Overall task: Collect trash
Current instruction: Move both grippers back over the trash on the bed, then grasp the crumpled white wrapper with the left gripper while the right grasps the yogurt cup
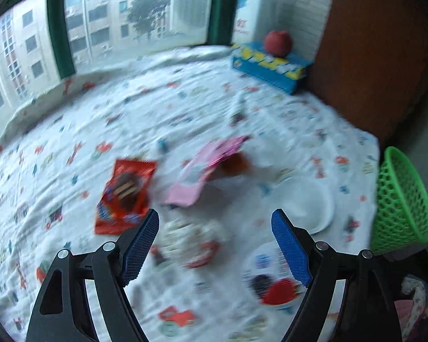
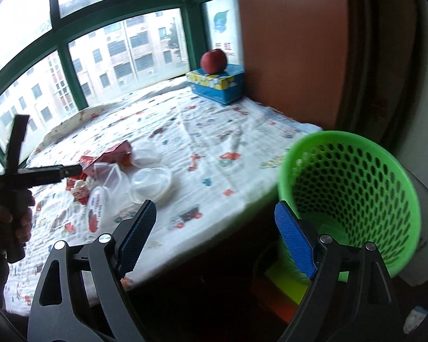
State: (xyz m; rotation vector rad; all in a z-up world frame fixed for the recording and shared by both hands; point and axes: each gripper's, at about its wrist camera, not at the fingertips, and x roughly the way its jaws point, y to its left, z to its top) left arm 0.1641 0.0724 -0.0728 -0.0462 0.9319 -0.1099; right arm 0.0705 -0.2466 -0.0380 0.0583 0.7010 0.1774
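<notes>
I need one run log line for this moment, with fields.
left gripper: open, empty, above litter | right gripper: open, empty | green perforated plastic basket: beside bed edge | orange snack wrapper: lying on patterned sheet

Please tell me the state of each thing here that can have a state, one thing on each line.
Left tongs: open, holding nothing.
Right tongs: open, holding nothing.
Green basket: tilted, looks empty.
Orange wrapper: lying flat on the cloth.
Pink wrapper: crumpled, on the cloth.
Apple: resting on the blue box.

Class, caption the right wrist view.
Open right gripper beside green basket; wrappers and cups litter the patterned cloth.
</notes>
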